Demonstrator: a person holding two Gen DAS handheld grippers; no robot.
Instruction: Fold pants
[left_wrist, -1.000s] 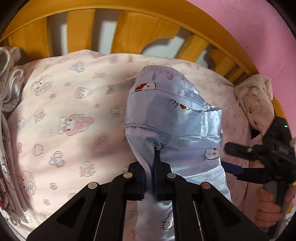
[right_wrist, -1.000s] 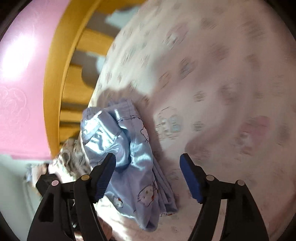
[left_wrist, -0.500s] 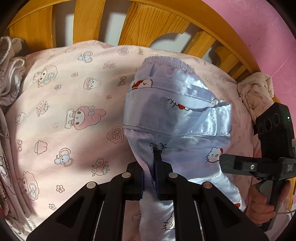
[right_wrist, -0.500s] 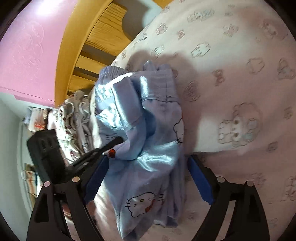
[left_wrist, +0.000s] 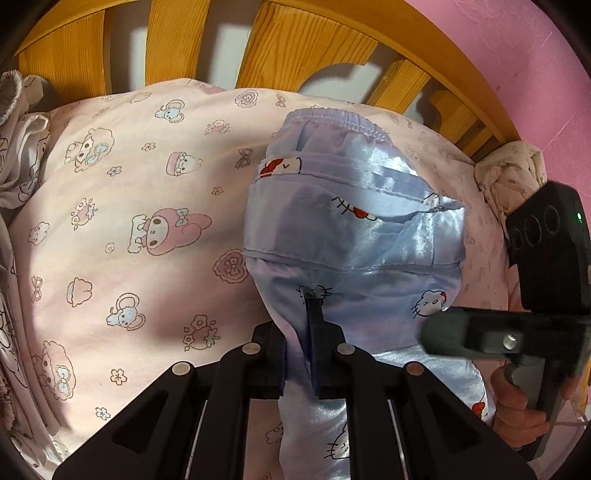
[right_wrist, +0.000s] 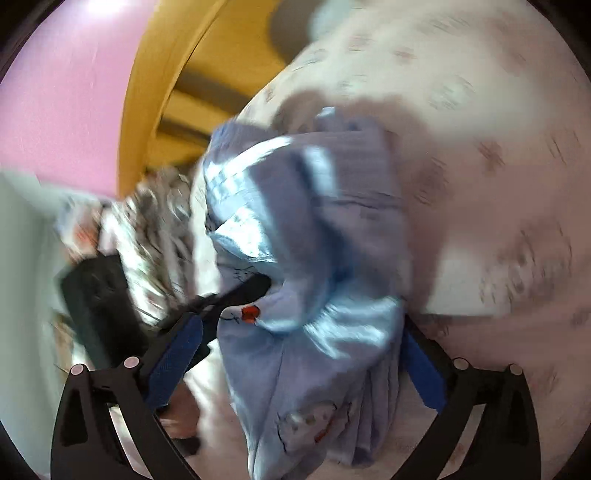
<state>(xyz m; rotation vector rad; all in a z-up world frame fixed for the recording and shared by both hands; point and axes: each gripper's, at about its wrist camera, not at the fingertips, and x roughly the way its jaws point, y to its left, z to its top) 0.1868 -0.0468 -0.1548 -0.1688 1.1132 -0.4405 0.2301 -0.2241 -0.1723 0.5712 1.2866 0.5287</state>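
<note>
Left gripper (left_wrist: 308, 354) pinching folded pants (left_wrist: 354, 236), right gripper (right_wrist: 295, 365) opening astride them, pads not pressing; risk: satin slipping, fold unravelling on bedsheet (left_wrist: 129, 221).

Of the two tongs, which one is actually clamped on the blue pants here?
The left tongs: shut on a fold of the blue pants. The right tongs are opening, blue pads straddling the bundle without pressing.

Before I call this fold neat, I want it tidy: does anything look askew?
Yes. The shiny lilac cat-print pants are bunched, not flat: the elastic waistband sits crooked and one layer is pinched up in the left claw. The right claw is opening, astride the bundle.
</note>
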